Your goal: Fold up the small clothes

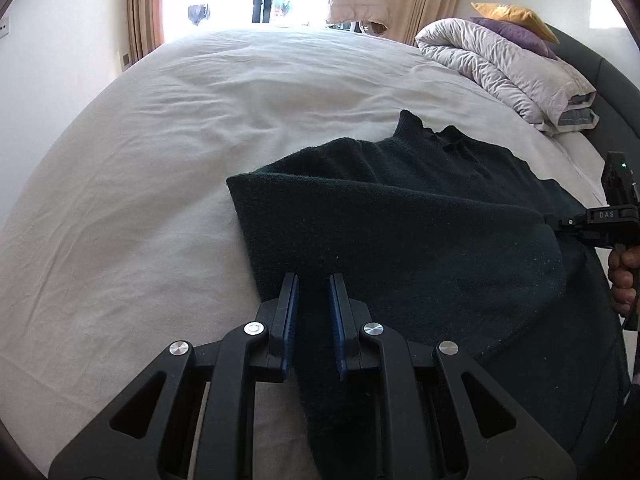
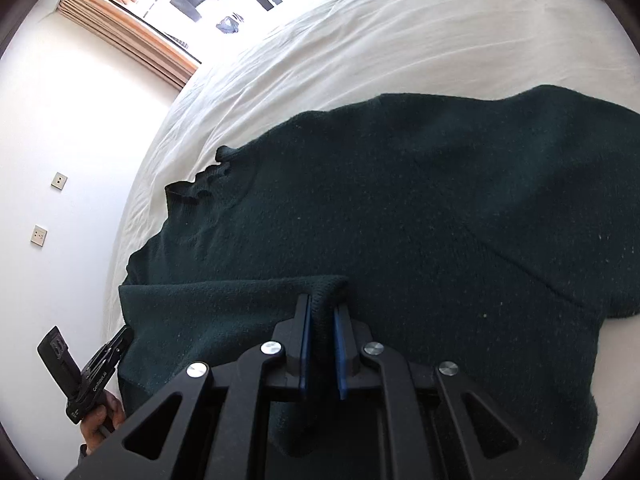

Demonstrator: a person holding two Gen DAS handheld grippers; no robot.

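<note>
Dark green sweater [image 1: 400,216] — white sheet [image 1: 160,160].

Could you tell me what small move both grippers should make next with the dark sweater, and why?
Probably lower the folded flap onto the dark green sweater and then release. The left gripper and the right gripper each pinch its edge, and the flap already lies doubled over the body on the white bed sheet.
</note>
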